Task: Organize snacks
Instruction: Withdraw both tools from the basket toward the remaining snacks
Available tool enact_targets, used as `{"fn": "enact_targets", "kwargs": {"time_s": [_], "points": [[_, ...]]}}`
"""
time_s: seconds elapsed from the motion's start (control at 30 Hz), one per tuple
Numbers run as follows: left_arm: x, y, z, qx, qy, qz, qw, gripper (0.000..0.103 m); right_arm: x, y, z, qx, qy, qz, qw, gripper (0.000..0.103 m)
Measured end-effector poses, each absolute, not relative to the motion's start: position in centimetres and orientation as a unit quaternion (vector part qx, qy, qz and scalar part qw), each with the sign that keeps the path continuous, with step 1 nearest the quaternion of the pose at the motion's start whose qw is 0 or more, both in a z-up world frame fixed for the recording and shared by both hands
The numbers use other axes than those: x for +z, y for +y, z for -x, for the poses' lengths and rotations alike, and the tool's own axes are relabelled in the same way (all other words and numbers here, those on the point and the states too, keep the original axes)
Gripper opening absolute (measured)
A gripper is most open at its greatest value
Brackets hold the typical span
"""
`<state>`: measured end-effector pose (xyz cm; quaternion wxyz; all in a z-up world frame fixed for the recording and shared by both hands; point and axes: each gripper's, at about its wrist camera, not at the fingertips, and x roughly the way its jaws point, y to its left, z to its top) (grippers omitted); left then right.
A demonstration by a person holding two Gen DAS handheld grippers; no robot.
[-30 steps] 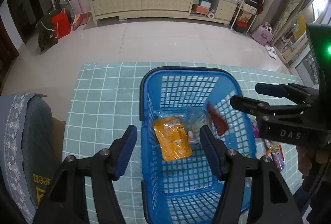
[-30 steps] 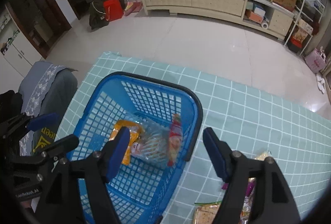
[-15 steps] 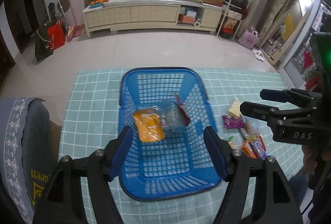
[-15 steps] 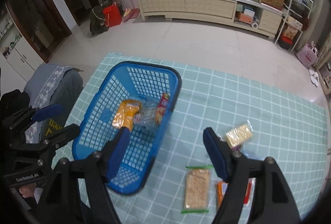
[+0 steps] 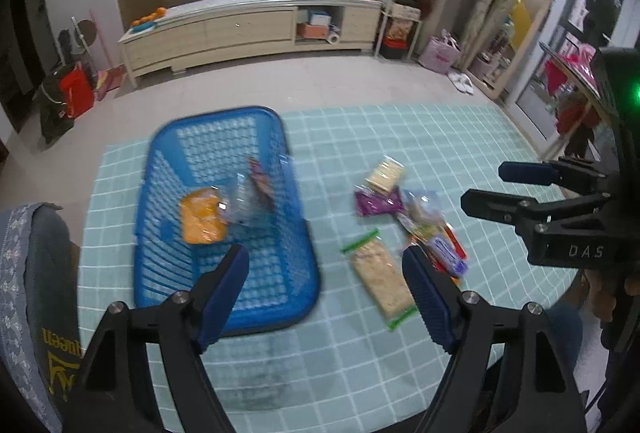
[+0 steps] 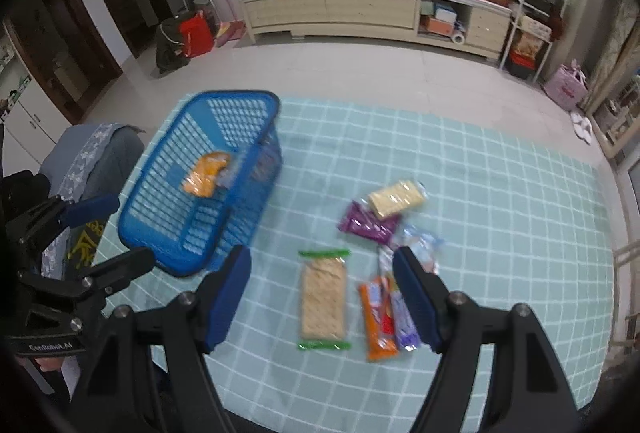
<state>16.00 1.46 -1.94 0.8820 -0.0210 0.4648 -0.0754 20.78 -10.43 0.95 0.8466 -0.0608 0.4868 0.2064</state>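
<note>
A blue mesh basket (image 5: 218, 111) (image 6: 240, 201) stands at the left of the table. It holds an orange packet (image 5: 200, 217) (image 6: 206, 175), a clear packet (image 5: 244, 201) and a red one (image 5: 260, 181). Loose snacks lie to its right: a cracker pack with green ends (image 5: 380, 277) (image 6: 323, 299), a purple packet (image 5: 376, 203) (image 6: 368, 225), a pale cracker pack (image 5: 386, 173) (image 6: 396, 199) and an orange bar (image 6: 374, 317). My left gripper (image 5: 324, 261) hovers above the basket's near right corner, jaws opening, nothing between them. My right gripper (image 6: 322, 257) hangs open and empty above the green-ended pack.
A teal checked cloth (image 5: 400, 137) covers the table. A chair with a grey cover (image 5: 24, 273) (image 6: 92, 153) stands against the table's left side. Beyond the far edge lies tiled floor, with a long low cabinet (image 5: 248, 29) against the wall.
Both grippers have drawn back from over the basket and moved right, bringing the loose snack pile into view. The left jaws stand wider than before. The right jaws look the same.
</note>
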Motion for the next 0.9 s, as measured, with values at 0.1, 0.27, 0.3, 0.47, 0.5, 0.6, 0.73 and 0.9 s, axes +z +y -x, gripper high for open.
{"fn": "enact_targets", "kwargs": {"time_s": [0.1,0.27,0.3,0.47,0.5,0.6,0.73,0.9], "points": [[-3.4,-0.3,-15.6,-0.085,0.472,0.028,0.877,0.077,-0.4,-12.7,-20.0,0.194,0.492,0.061,0.847,0.077],[-6.0,-2.9,-15.2,-0.098,0.49,0.042,0.865,0.077,-3.0,-15.6,-19.3,0.185,0.507,0.058,0.84,0.077],[-6.4,-3.3,-15.2,-0.098,0.493,0.045,0.863,0.077,-3.6,-16.3,-19.1,0.181,0.507,0.057,0.84,0.077],[-9.1,-5.6,-15.5,-0.096,0.513,0.058,0.851,0.077,-5.7,-18.1,-18.6,0.173,0.504,0.051,0.845,0.077],[-9.8,-6.1,-15.6,-0.093,0.518,0.056,0.848,0.077,-6.3,-18.4,-18.5,0.171,0.5,0.055,0.847,0.077],[-11.4,-7.2,-15.9,-0.088,0.527,0.057,0.843,0.077,-7.5,-19.0,-18.5,0.165,0.494,0.064,0.852,0.077],[-13.7,-7.6,-16.4,-0.064,0.533,0.069,0.841,0.077,-9.5,-19.8,-18.9,0.167,0.483,0.058,0.858,0.077],[-16.5,-7.2,-17.8,-0.045,0.547,0.097,0.83,0.077,-12.1,-20.5,-19.9,0.164,0.484,0.04,0.859,0.077]]}}
